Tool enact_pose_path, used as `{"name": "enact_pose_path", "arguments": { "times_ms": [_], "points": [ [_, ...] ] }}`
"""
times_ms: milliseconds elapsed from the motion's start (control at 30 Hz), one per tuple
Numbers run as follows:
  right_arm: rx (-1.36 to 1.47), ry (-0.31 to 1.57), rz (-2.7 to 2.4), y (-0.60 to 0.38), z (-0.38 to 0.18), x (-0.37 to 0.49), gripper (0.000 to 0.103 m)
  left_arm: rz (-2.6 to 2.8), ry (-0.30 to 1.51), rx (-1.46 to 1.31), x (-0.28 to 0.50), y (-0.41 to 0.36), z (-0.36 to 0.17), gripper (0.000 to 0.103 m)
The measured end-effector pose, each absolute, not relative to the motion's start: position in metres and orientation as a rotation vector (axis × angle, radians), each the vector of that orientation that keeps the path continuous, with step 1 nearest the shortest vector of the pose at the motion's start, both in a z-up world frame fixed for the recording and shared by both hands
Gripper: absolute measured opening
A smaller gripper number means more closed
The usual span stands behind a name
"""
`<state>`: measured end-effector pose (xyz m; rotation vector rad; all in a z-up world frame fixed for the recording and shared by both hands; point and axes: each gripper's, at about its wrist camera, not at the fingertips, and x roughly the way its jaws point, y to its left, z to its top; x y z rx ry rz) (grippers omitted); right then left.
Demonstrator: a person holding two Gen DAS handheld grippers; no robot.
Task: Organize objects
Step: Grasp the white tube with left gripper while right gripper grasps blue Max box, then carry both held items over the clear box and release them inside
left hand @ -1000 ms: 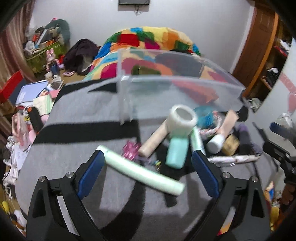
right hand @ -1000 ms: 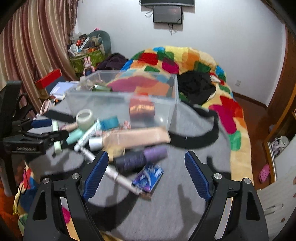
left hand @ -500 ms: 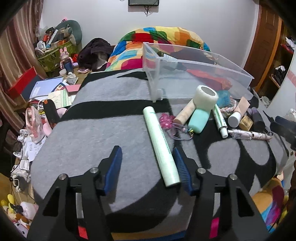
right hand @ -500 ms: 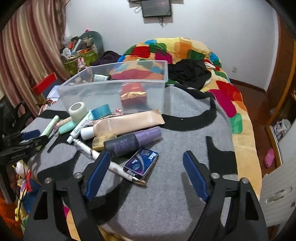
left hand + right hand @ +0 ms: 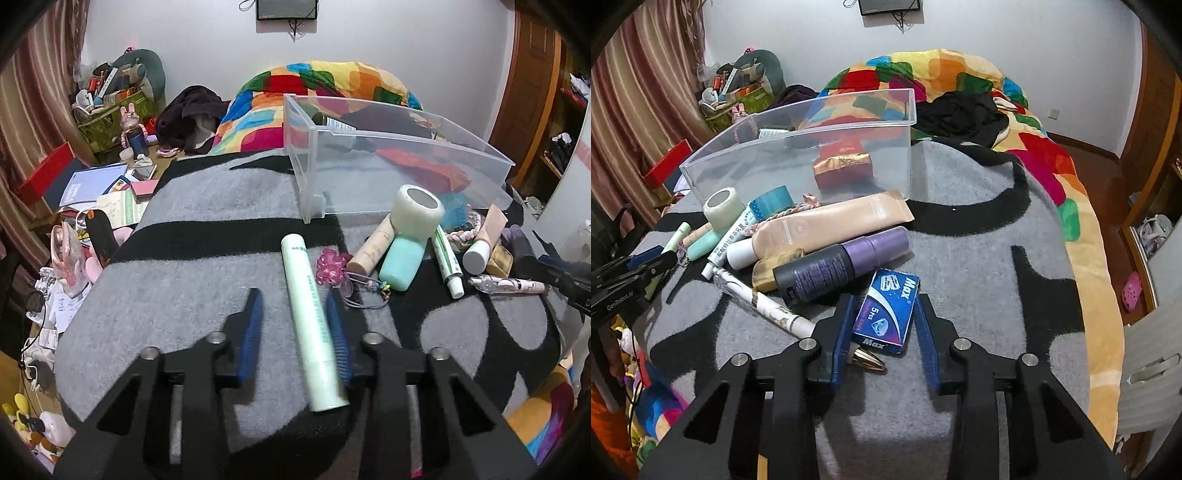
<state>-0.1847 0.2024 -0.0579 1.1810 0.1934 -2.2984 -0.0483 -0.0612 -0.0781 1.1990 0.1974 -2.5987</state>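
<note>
On the grey-and-black blanket (image 5: 192, 266) a pale green tube (image 5: 308, 314) lies lengthwise between the fingers of my left gripper (image 5: 293, 295). Its jaws are closing; the tube rests against the right pad while the left pad stands clear of it. A small blue "Max" box (image 5: 888, 310) sits between the pads of my right gripper (image 5: 884, 299). Those jaws are closing too, and both pads meet the box's sides. Behind stands a clear plastic bin (image 5: 402, 134) (image 5: 798, 129) with a red packet (image 5: 844, 162) inside.
A heap lies in front of the bin: tape roll (image 5: 417, 210), mint bottle (image 5: 400, 264), beige tube (image 5: 831, 225), purple-black bottle (image 5: 842, 267), white pen (image 5: 764, 302), pink charm (image 5: 330, 266). Floor clutter (image 5: 92, 206) lies off the left edge. A colourful quilt (image 5: 960, 77) lies beyond.
Both pairs of jaws have narrowed a lot. The left gripper has swung so the green tube runs lengthwise between its fingers. The right gripper has come down around the blue box.
</note>
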Motion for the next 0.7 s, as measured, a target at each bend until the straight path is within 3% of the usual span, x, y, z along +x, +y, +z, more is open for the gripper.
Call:
{"name": "enact_pose_path", "arguments": {
  "times_ms": [67, 267, 700],
  "points": [
    [1.172, 0.201, -2.313, 0.203, -0.058, -0.184, 0.027, -2.595, 0.212, 1.196, -0.046, -0.066, -0.077, 0.015],
    [1.131, 0.172, -2.369, 0.212, -0.048, -0.181, 0.025, -2.651, 0.407, 1.207, -0.039, -0.083, -0.068, 0.015],
    [0.943, 0.122, -2.399, 0.2, 0.006, -0.175, 0.025, -2.778, 0.329, 1.047, -0.047, -0.06, -0.013, 0.015]
  ]
}}
